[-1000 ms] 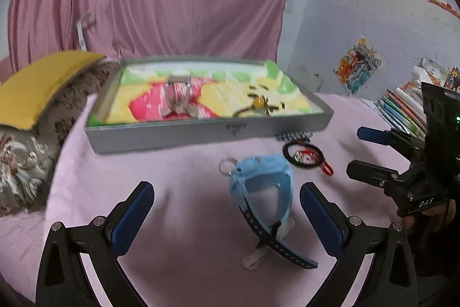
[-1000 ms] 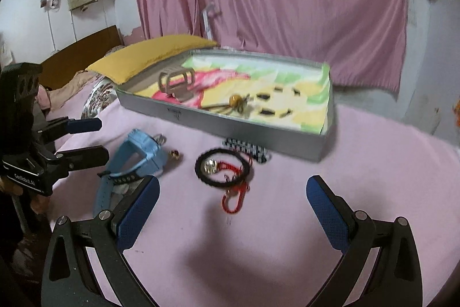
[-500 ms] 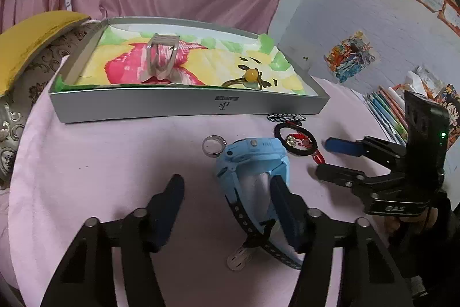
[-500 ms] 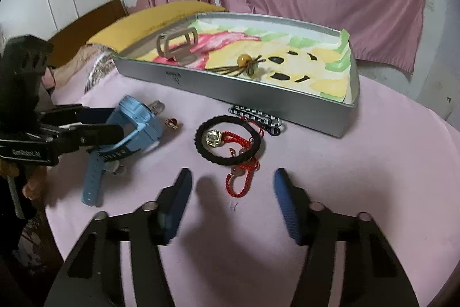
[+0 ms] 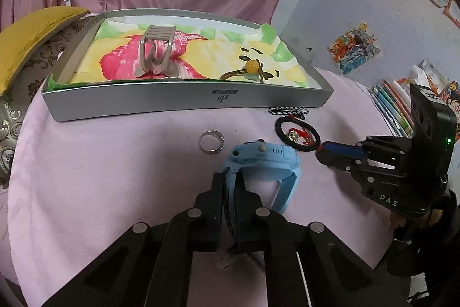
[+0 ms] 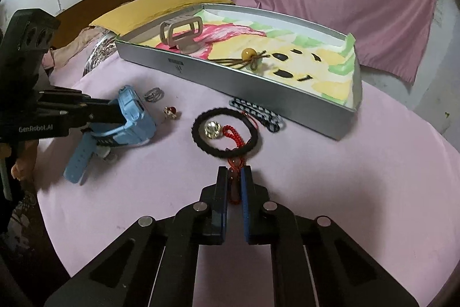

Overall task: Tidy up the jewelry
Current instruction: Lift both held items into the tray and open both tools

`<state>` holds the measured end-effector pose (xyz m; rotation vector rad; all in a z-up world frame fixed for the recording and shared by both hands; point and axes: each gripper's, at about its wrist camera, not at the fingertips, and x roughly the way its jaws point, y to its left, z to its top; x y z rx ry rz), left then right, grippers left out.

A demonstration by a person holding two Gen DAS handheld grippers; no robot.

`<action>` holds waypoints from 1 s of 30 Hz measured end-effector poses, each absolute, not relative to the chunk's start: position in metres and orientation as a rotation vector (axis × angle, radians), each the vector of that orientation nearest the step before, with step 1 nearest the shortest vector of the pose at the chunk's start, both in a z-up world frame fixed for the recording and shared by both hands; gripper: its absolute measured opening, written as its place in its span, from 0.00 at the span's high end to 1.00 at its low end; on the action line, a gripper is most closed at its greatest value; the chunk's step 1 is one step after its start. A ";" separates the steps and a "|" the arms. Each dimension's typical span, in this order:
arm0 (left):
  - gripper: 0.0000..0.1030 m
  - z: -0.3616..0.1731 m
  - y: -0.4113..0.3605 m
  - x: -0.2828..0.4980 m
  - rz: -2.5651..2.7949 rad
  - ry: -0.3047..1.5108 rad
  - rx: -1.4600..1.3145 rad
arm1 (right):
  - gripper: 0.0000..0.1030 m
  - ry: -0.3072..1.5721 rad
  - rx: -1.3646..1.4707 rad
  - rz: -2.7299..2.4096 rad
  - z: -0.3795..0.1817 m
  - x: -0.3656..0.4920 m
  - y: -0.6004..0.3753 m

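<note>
A light blue watch (image 5: pixel 264 160) stands on the pink cloth, and my left gripper (image 5: pixel 228 183) is shut on its strap. From the right wrist view the same gripper (image 6: pixel 120 114) clamps the watch (image 6: pixel 132 117) from the left. A black bracelet (image 6: pixel 227 131) with a red cord lies at the centre. My right gripper (image 6: pixel 234 174) is shut on the red cord's near end. A silver ring (image 5: pixel 212 141) lies left of the watch. A grey tray (image 5: pixel 187 102) behind holds a beige hair claw (image 5: pixel 156 51) and an amber bead cord (image 5: pixel 251 66).
A black-and-white braided band (image 6: pixel 254 110) lies against the tray's front wall. A small gold ring with a red stone (image 6: pixel 171 112) sits beside the watch. A yellow pillow (image 5: pixel 31 30) is at the left, stacked books (image 5: pixel 394 102) at the right.
Both grippers went from wide open to shut and tipped further down. The left closed on the watch strap, the right on the red cord.
</note>
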<state>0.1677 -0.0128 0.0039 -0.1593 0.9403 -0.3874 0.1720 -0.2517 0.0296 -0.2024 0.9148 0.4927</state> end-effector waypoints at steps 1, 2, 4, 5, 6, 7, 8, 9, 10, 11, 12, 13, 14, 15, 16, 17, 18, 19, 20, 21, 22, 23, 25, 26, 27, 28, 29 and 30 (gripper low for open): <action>0.93 0.004 -0.013 0.167 -0.384 0.938 -0.157 | 0.94 0.918 -0.207 0.487 0.030 0.170 -0.253; 0.94 0.004 -0.013 0.166 -0.381 0.935 -0.155 | 0.94 0.919 -0.212 0.482 0.030 0.167 -0.255; 0.94 0.004 -0.012 0.164 -0.375 0.926 -0.158 | 0.94 0.917 -0.232 0.459 0.031 0.161 -0.259; 0.94 0.005 -0.012 0.163 -0.374 0.921 -0.157 | 0.94 0.915 -0.237 0.451 0.031 0.158 -0.262; 0.94 0.006 -0.012 0.162 -0.371 0.917 -0.156 | 0.94 0.911 -0.239 0.440 0.033 0.155 -0.265; 0.94 0.006 -0.012 0.161 -0.367 0.912 -0.155 | 0.94 0.906 -0.238 0.429 0.035 0.152 -0.268; 0.94 0.007 -0.012 0.159 -0.363 0.905 -0.155 | 0.94 0.898 -0.236 0.423 0.037 0.150 -0.271; 0.94 0.009 -0.012 0.159 -0.360 0.897 -0.155 | 0.94 0.883 -0.229 0.417 0.040 0.147 -0.275; 0.94 0.010 -0.012 0.158 -0.358 0.889 -0.154 | 0.94 0.865 -0.219 0.414 0.044 0.144 -0.279; 0.94 0.012 -0.012 0.157 -0.353 0.877 -0.153 | 0.94 0.850 -0.208 0.409 0.047 0.141 -0.282; 0.94 0.014 -0.012 0.156 -0.350 0.866 -0.153 | 0.94 0.835 -0.202 0.402 0.050 0.138 -0.284; 0.94 0.015 -0.012 0.156 -0.350 0.860 -0.154 | 0.94 0.817 -0.200 0.397 0.053 0.135 -0.286; 0.94 0.018 -0.013 0.155 -0.352 0.851 -0.155 | 0.94 0.800 -0.202 0.393 0.055 0.133 -0.287; 0.94 0.020 -0.013 0.153 -0.353 0.840 -0.154 | 0.94 0.775 -0.206 0.388 0.059 0.129 -0.287; 0.94 0.023 -0.014 0.151 -0.351 0.825 -0.152 | 0.94 0.758 -0.207 0.386 0.062 0.127 -0.287; 0.94 0.026 -0.014 0.150 -0.349 0.811 -0.150 | 0.94 0.724 -0.207 0.388 0.068 0.123 -0.286; 0.94 0.030 -0.014 0.148 -0.346 0.791 -0.152 | 0.94 0.701 -0.205 0.389 0.070 0.122 -0.286; 0.94 0.032 -0.013 0.147 -0.344 0.777 -0.156 | 0.94 0.659 -0.200 0.391 0.076 0.120 -0.284; 0.94 0.037 -0.013 0.147 -0.340 0.756 -0.165 | 0.94 0.621 -0.191 0.396 0.081 0.117 -0.282; 0.94 0.041 -0.012 0.147 -0.334 0.732 -0.172 | 0.94 0.583 -0.180 0.400 0.086 0.117 -0.280; 0.94 0.045 -0.012 0.147 -0.330 0.712 -0.174 | 0.94 0.547 -0.166 0.406 0.091 0.117 -0.278; 0.94 0.048 -0.012 0.147 -0.326 0.691 -0.174 | 0.94 0.518 -0.158 0.414 0.094 0.116 -0.275; 0.94 0.055 -0.012 0.149 -0.325 0.650 -0.178 | 0.94 0.439 -0.137 0.432 0.102 0.114 -0.270; 0.94 0.057 -0.011 0.150 -0.323 0.631 -0.185 | 0.94 0.406 -0.127 0.440 0.105 0.113 -0.268; 0.94 0.060 -0.010 0.152 -0.317 0.610 -0.194 | 0.94 0.386 -0.118 0.442 0.107 0.112 -0.265; 0.94 0.061 -0.009 0.154 -0.312 0.597 -0.201 | 0.94 0.359 -0.102 0.448 0.110 0.113 -0.264; 0.94 0.063 -0.008 0.156 -0.303 0.573 -0.209 | 0.94 0.338 -0.090 0.451 0.111 0.115 -0.263; 0.94 0.065 -0.007 0.158 -0.292 0.551 -0.216 | 0.94 0.325 -0.083 0.451 0.112 0.115 -0.261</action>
